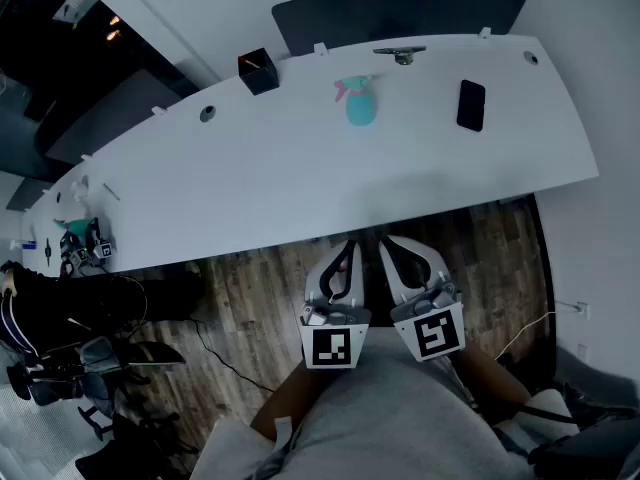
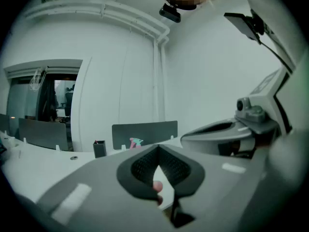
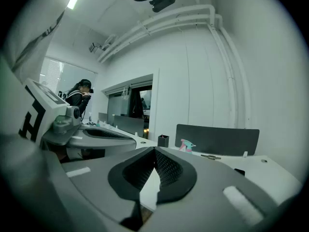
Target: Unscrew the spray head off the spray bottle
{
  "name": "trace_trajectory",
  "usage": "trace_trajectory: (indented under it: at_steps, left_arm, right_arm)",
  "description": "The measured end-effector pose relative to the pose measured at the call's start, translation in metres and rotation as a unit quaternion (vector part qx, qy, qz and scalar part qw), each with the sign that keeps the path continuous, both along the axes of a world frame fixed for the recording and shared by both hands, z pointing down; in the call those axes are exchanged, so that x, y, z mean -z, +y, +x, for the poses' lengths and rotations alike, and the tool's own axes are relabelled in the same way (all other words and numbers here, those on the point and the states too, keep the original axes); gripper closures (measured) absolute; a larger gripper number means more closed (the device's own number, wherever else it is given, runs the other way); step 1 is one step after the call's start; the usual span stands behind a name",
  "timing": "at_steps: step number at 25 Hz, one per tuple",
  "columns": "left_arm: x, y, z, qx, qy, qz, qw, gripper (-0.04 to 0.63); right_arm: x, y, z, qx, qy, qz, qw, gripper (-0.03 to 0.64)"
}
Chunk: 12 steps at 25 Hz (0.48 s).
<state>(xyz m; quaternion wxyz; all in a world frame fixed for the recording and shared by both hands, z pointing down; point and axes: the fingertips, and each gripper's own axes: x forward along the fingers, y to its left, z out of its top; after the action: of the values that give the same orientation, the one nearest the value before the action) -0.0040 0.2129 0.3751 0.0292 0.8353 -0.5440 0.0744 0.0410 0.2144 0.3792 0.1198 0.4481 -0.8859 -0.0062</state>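
- Left gripper [image 1: 348,247]: jaws pressed together, nothing pinched. In the left gripper view [image 2: 157,149] the pads meet at the tip. A small pink spot shows in the gap behind them; can't tell what it is.
- Right gripper [image 1: 389,240]: jaws also pressed together and empty, confirmed in the right gripper view [image 3: 154,150].
- Both grippers sit side by side close to the person's body, over the wood floor [image 1: 255,293], short of the table's near edge. Both tilt slightly downward toward the table.
- Spray bottle [image 1: 358,102]: teal body, pink spray head [image 1: 349,88] on top. It stands upright on the white table [image 1: 300,178] near the far edge, well apart from both grippers. It's also visible small in the left gripper view [image 2: 135,142] and the right gripper view [image 3: 186,145].
- Black box [image 1: 258,71] is on the table left of the bottle, black phone [image 1: 471,105] lies flat to its right, and a small metal fitting [image 1: 400,54] is behind at the far edge.
- Dark panel [image 1: 400,13] stands behind the table's far edge.
- A person in a dark cap [image 3: 80,94] is in the background of the right gripper view.
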Motion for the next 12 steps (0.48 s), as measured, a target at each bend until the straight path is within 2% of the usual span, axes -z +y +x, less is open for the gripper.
trace_trajectory:
  at_steps: [5,9,12]
  left_arm:
    - [-0.005,-0.034,0.037,-0.002,-0.014,-0.002,0.9999,0.594]
    - [-0.01,-0.058,0.041,-0.002,-0.038,-0.01,0.9992,0.594]
    - [-0.018,-0.074,0.034,0.004,-0.032,-0.021,0.9993,0.594]
  right_arm:
    - [-0.011,-0.038,0.035,0.001,-0.015,-0.013,1.0,0.615]
    - [-0.017,-0.066,0.041,0.0,-0.035,-0.022,0.999,0.617]
    - [-0.023,-0.085,0.038,0.001,-0.03,-0.027,0.999,0.617]
